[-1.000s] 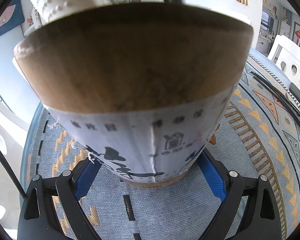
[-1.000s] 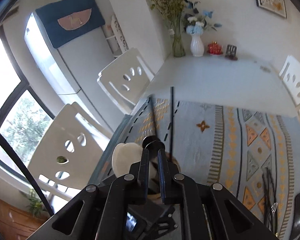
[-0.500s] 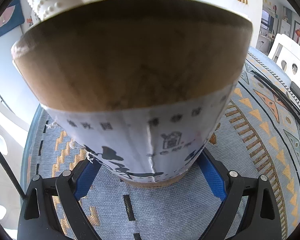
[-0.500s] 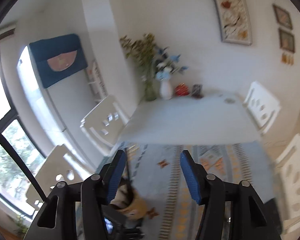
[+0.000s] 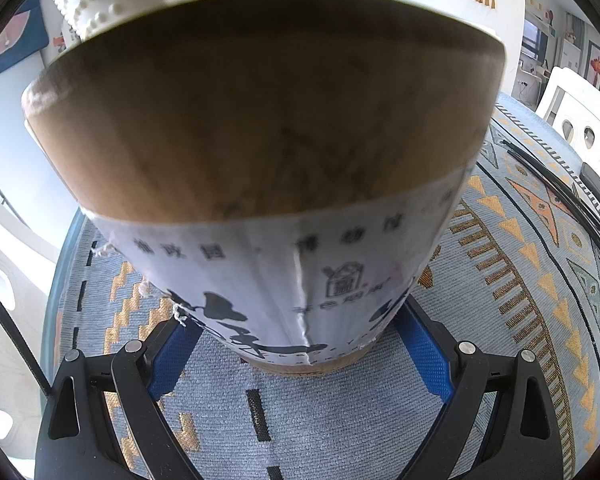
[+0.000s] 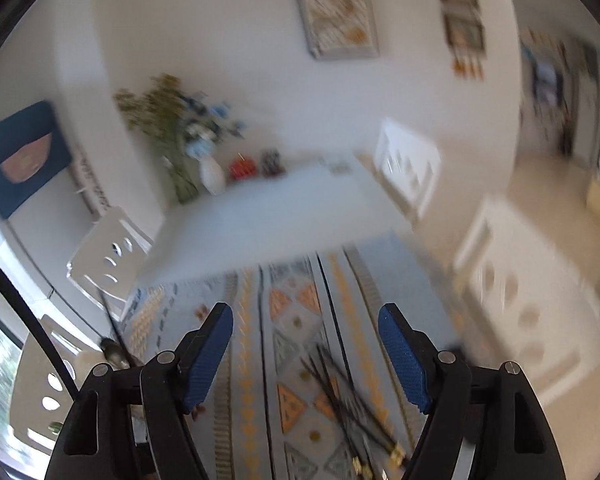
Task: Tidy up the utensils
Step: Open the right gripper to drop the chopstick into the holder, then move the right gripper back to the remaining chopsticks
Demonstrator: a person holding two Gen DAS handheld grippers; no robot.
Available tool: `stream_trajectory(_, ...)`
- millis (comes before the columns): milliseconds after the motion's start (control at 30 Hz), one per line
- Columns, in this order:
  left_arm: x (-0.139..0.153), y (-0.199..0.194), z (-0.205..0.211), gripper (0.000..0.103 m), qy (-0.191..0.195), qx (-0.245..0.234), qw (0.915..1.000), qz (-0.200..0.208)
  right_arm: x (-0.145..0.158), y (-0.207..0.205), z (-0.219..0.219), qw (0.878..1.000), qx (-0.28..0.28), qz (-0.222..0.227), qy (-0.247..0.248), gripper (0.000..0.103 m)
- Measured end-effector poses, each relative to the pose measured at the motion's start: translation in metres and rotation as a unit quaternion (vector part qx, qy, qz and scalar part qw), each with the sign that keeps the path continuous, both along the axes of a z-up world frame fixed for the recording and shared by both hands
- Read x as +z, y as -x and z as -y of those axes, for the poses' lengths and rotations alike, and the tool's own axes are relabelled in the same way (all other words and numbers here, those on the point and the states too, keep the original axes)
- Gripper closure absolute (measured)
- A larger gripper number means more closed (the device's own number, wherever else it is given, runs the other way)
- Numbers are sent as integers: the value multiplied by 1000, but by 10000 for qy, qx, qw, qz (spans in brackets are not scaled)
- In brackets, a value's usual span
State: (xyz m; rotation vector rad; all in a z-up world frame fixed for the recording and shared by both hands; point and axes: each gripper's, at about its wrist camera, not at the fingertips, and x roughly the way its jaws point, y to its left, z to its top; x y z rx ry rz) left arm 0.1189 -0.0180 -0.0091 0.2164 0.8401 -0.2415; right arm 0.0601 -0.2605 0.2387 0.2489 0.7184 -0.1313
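- Left gripper [image 5: 300, 344] is clamped on the holder [image 5: 260, 140], near the tablecloth's [image 5: 340, 420] left edge; a loose squeeze could tip it.
- Right gripper [image 6: 306, 356] has just been opening, nothing between its jaws; the chopsticks [image 6: 348, 396] lie bunched below it, so a rushed grab could scatter them.

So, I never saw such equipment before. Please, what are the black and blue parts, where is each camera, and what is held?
A person holds one two-finger gripper in each hand, and each carries a wide-angle camera looking along its fingers. In the left view, the left gripper clamps a wooden utensil holder with a paper label, standing on a patterned tablecloth. In the blurred right view, the right gripper is open and empty; its jaws have just been opening. Below it, black chopsticks lie on the cloth.
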Motion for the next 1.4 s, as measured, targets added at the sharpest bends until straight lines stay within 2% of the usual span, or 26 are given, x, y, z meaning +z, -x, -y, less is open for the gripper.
stream_trajectory(33, 0, 0, 1, 9, -1, 0, 10000, 1, -14, -3, 9, 9996, -76, -237, -138, 30)
stream_trajectory(67, 0, 0, 0, 9, -1, 0, 10000, 1, -42, -10, 21, 9962, -199, -774, -343, 30)
stream_trajectory(100, 0, 0, 0, 9, 1, 0, 10000, 0, -61, -15, 28, 9921, -284, -1130, -473, 33)
stream_trajectory(133, 0, 0, 0, 9, 1, -1, 10000, 0, -86, -17, 38, 9854, -411, -1507, -685, 45)
stream_trajectory(167, 0, 0, 0, 9, 0, -1, 10000, 0, -100, -16, 43, 9818, -450, -1640, -844, 54)
stream_trajectory(200, 0, 0, 0, 9, 0, -1, 10000, 0, -121, -13, 51, 9759, -491, -1805, -1123, 56)
stream_trajectory(233, 0, 0, 0, 9, 1, -1, 10000, 0, -139, -9, 57, 9710, -554, -1909, -1327, 63)
stream_trajectory(267, 0, 0, 0, 9, 1, -1, 10000, 0, -151, -7, 60, 9679, -602, -1999, -1396, 71)
stream_trajectory(367, 0, 0, 0, 9, 2, -1, 10000, 0, -174, -1, 57, 9643, -544, -2226, -1327, 76)
stream_trajectory(667, -2, 0, 3, 8, -36, -5, 10000, -11, -204, -20, 24, 9606, 62, -2621, -919, 78)
stream_trajectory(767, -2, 0, 3, 8, -37, -5, 10000, -11, -205, -23, 21, 9617, 93, -2644, -721, 78)
stream_trajectory(1200, -3, -1, 2, 8, -21, -4, 10000, -24, -222, -39, 10, 9581, 171, -2815, -506, 79)
stream_trajectory(1267, -3, -1, 2, 8, -26, -3, 10000, -22, -221, -36, 9, 9586, 224, -2815, -372, 88)
stream_trajectory(1400, -3, -2, 2, 8, -22, -4, 10000, -24, -217, -33, -3, 9612, 433, -2688, -447, 94)
